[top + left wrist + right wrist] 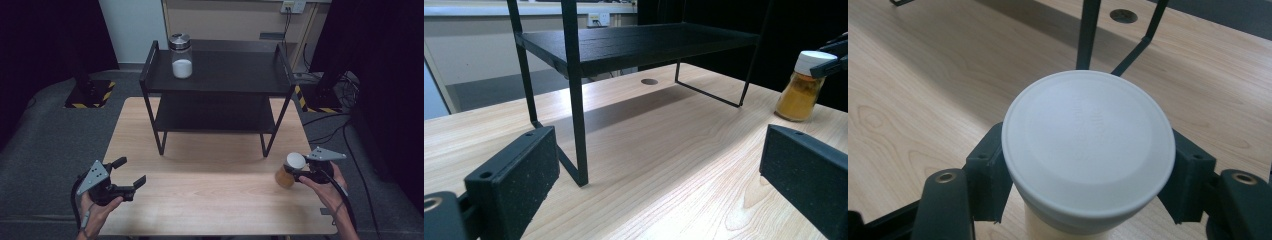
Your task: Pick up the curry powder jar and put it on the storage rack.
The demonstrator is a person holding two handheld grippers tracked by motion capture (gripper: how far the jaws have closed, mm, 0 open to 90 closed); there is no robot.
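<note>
High view: wooden table [210, 200] with one black two-tier shelf rack [217, 80] at its far half. Two jars total. One glass jar [181, 55], metal lid, stands on the rack's top tier near the left end, about half full of white powder. One spice jar [289, 170], white cap, orange-yellow contents, sits at the table's right edge, tilted, lower part hard to make out. Right gripper [300, 171] is clamped at the cap end of the spice jar, held by the right hand [327, 187]. Left gripper [131, 172] over the table's near-left corner, jaws spread apart, nothing between them, held by the left hand [97, 207]. The rack's lower tier is in shadow.

Left gripper view: own two jaws wide apart low over the wood, gap empty. Rack leg just ahead; rack top cut off by the frame. Spice jar [802, 89] far right, resting on the table, the other gripper's jaw tip at its cap.

Right gripper view: white cap [1089, 142] seen from above, hiding the contents; both jaws press its sides. Jar body mostly hidden, cut off at the bottom. One round hole [1124, 15] in the tabletop beyond the rack legs.
</note>
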